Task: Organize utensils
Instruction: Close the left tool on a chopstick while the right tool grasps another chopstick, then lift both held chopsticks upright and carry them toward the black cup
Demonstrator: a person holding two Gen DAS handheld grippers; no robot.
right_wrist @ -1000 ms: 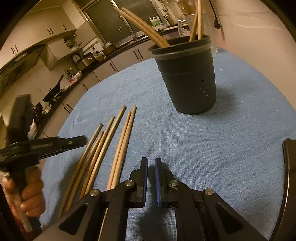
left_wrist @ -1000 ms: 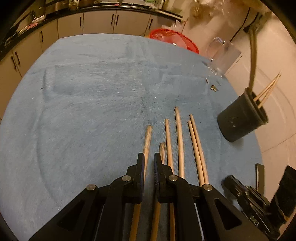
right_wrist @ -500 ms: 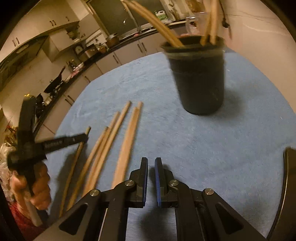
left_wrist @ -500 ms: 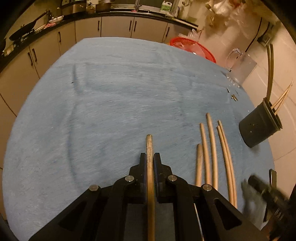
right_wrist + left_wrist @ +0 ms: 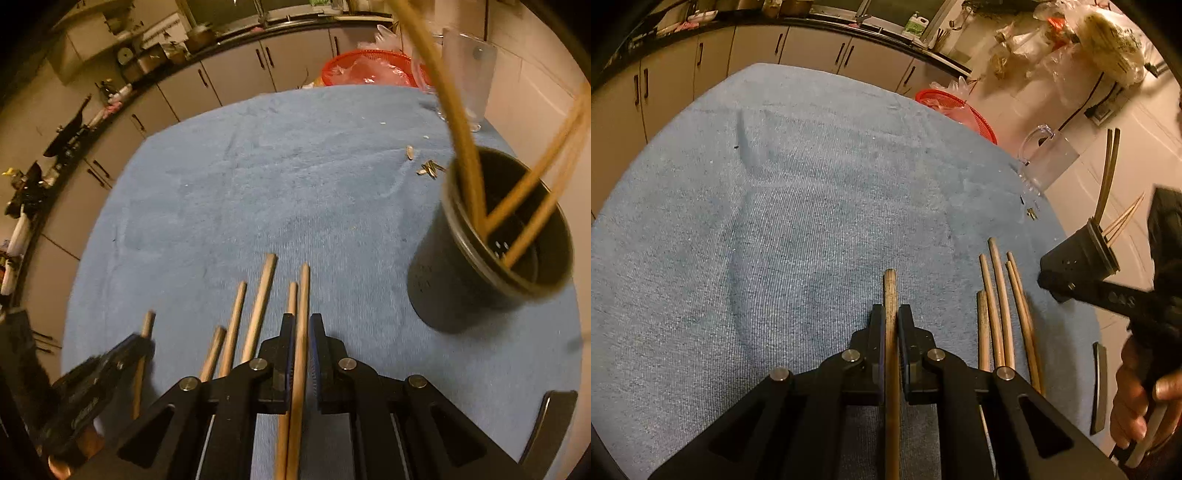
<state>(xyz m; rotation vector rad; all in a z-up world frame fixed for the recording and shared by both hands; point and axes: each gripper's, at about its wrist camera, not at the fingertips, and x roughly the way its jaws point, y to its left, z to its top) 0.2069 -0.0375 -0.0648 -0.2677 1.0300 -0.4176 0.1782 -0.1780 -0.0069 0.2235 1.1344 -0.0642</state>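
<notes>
My left claw [image 5: 891, 325] and right claw [image 5: 300, 332] each pinch a light, stiff, slippery wooden chopstick [image 5: 891, 295] near its end.

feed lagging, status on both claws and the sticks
Left claw shut on one brown wooden chopstick. Right claw shut on another. Black round holder unobstructed.

A home kitchen. Cream cabinets [image 5: 812, 48] with dark handles run along the far side under a dark counter [image 5: 236, 35] crowded with pots, bottles and a pan at the far left. A sink tap [image 5: 862, 9] and a soap jug [image 5: 916, 26] stand by a window. Nearer, a table under a blue towel [image 5: 775, 221] carries chopsticks [image 5: 264, 299], a black holder [image 5: 491, 258], a red basket [image 5: 369, 70] and a clear jug [image 5: 469, 70].
</notes>
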